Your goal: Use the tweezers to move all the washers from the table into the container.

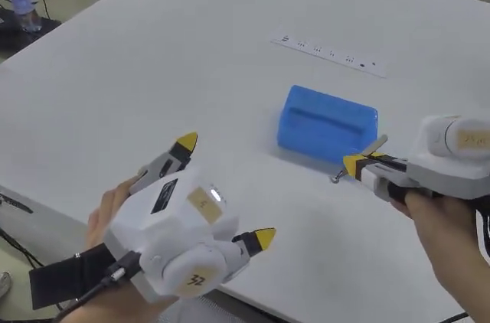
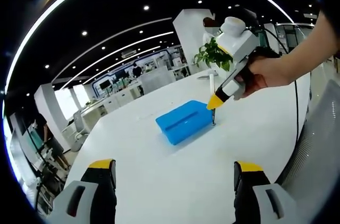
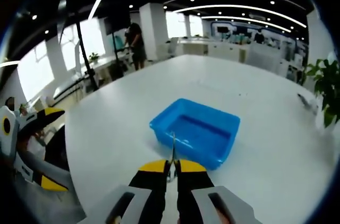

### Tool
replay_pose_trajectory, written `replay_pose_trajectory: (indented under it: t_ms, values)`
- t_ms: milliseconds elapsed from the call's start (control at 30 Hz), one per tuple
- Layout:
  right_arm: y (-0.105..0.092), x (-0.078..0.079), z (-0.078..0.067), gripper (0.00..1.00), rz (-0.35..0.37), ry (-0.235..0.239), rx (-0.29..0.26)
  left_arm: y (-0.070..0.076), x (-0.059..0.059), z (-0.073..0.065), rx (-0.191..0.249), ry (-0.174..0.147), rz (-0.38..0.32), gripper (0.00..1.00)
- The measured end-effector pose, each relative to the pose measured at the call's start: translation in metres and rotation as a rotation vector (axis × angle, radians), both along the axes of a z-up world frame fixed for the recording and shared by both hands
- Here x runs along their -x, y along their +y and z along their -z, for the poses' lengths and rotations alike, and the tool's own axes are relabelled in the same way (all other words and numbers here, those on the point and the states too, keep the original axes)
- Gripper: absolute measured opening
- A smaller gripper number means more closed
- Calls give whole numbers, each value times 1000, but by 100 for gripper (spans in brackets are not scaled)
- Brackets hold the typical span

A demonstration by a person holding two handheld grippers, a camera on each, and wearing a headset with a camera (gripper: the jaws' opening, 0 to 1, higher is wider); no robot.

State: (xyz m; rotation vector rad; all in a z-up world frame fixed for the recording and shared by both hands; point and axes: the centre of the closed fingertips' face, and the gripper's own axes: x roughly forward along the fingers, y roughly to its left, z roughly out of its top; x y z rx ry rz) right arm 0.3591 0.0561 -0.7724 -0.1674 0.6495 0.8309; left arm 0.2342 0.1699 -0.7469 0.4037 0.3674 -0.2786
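over the white table (image 1: 153,70), in the head view, the right gripper (image 1: 354,164) is clamped shut on a thin pair of tweezers (image 1: 343,173). their tip dips to the tabletop just beside the near wall of the blue container (image 1: 328,124). there is a tiny dark speck at that tip. it may be a washer, but it is too small to be sure. the left gripper (image 1: 224,190) hovers well apart on the near side, jaws spread wide and holding nothing.

in the left gripper view, its own yellow-tipped jaws stand apart at the bottom. across the table the right gripper (image 2: 215,102) points the tweezers down at the container's corner, touching or nearly touching the surface there.

in the right gripper view, the jaws are pressed together around the tweezers (image 3: 172,152), which run straight ahead with the tip at the container's near rim. the inside of the container (image 3: 195,131) looks bare as far as i can tell.

to my eye the step in hand is pinching a washer off the table beside the container. doing it well means a steady squeeze so the tips don't spring, and a lift just high enough to clear the rim. the grip should ease only once the tip is over the basin. a flat washer could easily skate away or drop short of the wall.
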Motion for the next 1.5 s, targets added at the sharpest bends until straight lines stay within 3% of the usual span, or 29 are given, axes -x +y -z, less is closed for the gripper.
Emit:
replay_pose_trajectory:
  t_ms: [367, 800, 1033, 1200, 1500]
  values:
    - [15, -20, -31, 2, -24, -76, -12, 1, 1, 0, 13, 6, -6, 95]
    - [26, -48, -35, 2, -35, -121, 12, -6, 3, 0, 20, 11, 23, 96]
    - [24, -71, -23, 3, -9, -113, 40, -6, 4, 2, 4, 22, 30, 96]
    - [23, -82, -5, 3, 2, -95, 78, -6, 4, 3, 2, 27, 31, 96]
    - [21, -89, 26, 3, -1, -56, 149, -5, 4, 5, -2, 36, 26, 96]
